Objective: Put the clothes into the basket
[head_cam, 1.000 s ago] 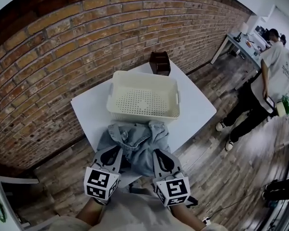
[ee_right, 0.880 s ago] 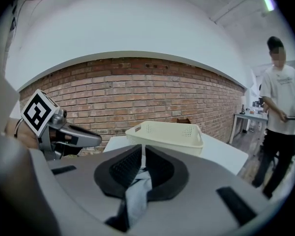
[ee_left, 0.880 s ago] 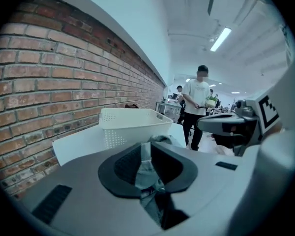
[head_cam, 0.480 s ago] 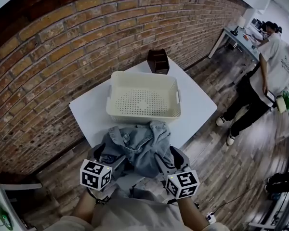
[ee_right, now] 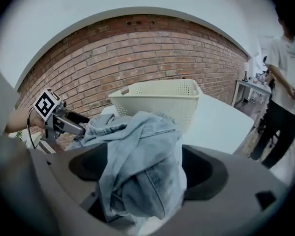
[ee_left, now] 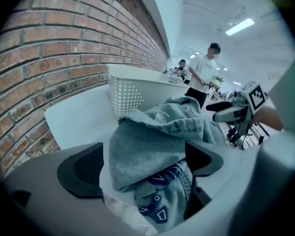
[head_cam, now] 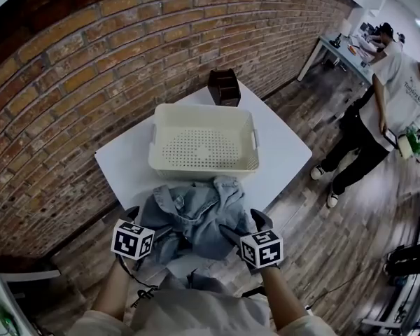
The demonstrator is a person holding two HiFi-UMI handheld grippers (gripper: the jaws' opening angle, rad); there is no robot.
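Note:
A crumpled light-blue denim garment (head_cam: pixel 196 215) lies on the near edge of the white table (head_cam: pixel 126 166), partly hanging over it, just in front of the empty cream perforated basket (head_cam: pixel 196 170). My left gripper (head_cam: pixel 131 215) is at the garment's left side and my right gripper (head_cam: pixel 243 226) at its right. Both sets of jaws are opening. In the left gripper view the denim (ee_left: pixel 152 136) drapes loosely between the wide jaws (ee_left: pixel 142 163). The right gripper view shows the same: cloth (ee_right: pixel 137 161) lies slack between spread jaws (ee_right: pixel 145 168), the basket (ee_right: pixel 160 102) behind it.
A dark brown box (head_cam: pixel 224 87) stands at the table's far corner behind the basket. A brick wall (head_cam: pixel 91 61) runs along the left. A person in a white shirt (head_cam: pixel 395 96) stands on the wooden floor at the right, near a desk.
Both grippers have let go of the denim and drawn back toward me, jaws now spread. The garment has settled on the table's near edge.

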